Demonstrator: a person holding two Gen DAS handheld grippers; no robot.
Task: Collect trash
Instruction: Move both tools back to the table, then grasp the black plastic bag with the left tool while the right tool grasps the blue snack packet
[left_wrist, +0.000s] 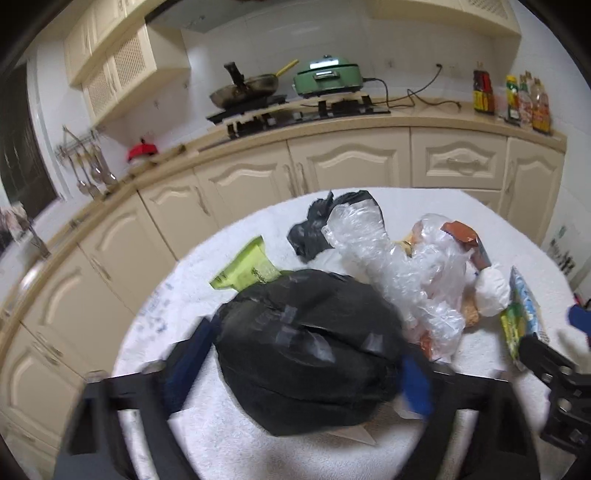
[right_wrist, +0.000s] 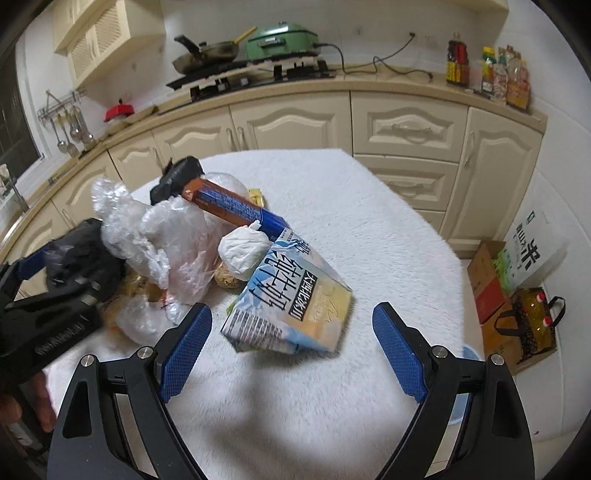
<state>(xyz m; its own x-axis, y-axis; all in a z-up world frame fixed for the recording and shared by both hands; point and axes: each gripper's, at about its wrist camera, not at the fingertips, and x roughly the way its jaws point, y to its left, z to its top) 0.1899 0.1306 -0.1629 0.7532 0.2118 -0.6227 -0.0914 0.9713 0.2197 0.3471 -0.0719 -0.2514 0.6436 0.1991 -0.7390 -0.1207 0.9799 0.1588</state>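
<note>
Home kitchen: gas hob, cabinets.

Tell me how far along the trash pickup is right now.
Early. Nothing looks collected yet. The left gripper straddles the black bag, though whether its pads press on it I can't tell. The right gripper hangs open before the blue-and-white carton. Clear plastic bags, a tissue wad and the green packet remain on the white table.

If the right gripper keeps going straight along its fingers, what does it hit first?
Most likely the blue-and-white snack bag, lying on the white tablecloth between the open fingers of the right gripper. Depth is hard to judge.
</note>
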